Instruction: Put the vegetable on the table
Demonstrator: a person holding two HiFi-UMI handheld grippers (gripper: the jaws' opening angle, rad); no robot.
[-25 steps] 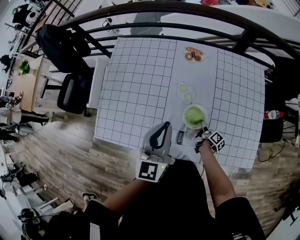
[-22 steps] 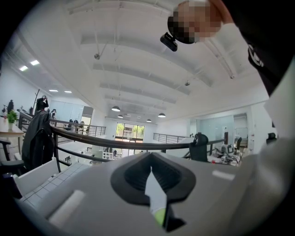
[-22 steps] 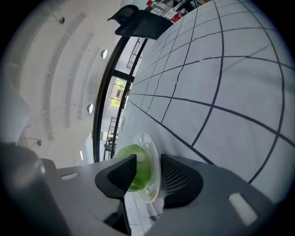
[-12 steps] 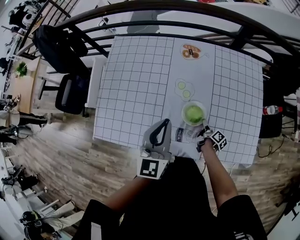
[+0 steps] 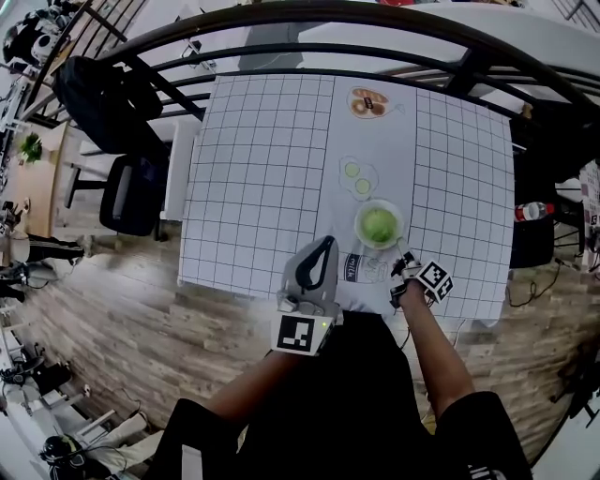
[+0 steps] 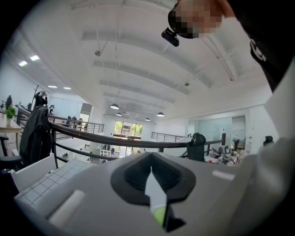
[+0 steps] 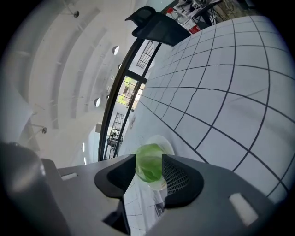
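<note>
A round green vegetable [image 5: 379, 225] lies on a white plate [image 5: 397, 214] on the grid-patterned table [image 5: 262, 169]. My right gripper [image 5: 403, 255] hovers just in front of the plate, at its near side. In the right gripper view, the right gripper [image 7: 148, 159] is open. Its jaws have just been opening, and nothing is pressed between them. The vegetable [image 7: 148, 174] shows through the gap, resting on the plate [image 7: 159, 139] beyond the pads. My left gripper [image 5: 328, 248] hangs over the table's near edge, and in the left gripper view this gripper [image 6: 151, 168] is shut and empty.
Printed food pictures [image 5: 356, 176] [image 5: 366, 103] lie on the white strip behind the plate, and a printed label [image 5: 354, 268] lies in front of it. A black chair [image 5: 131, 192] stands left of the table. A dark railing [image 5: 375, 19] runs behind it. A bottle [image 5: 530, 212] sits off the right side.
The right gripper has lifted slightly and drawn back from the plate, with the vegetable left lying there. The left gripper has stayed in place.
</note>
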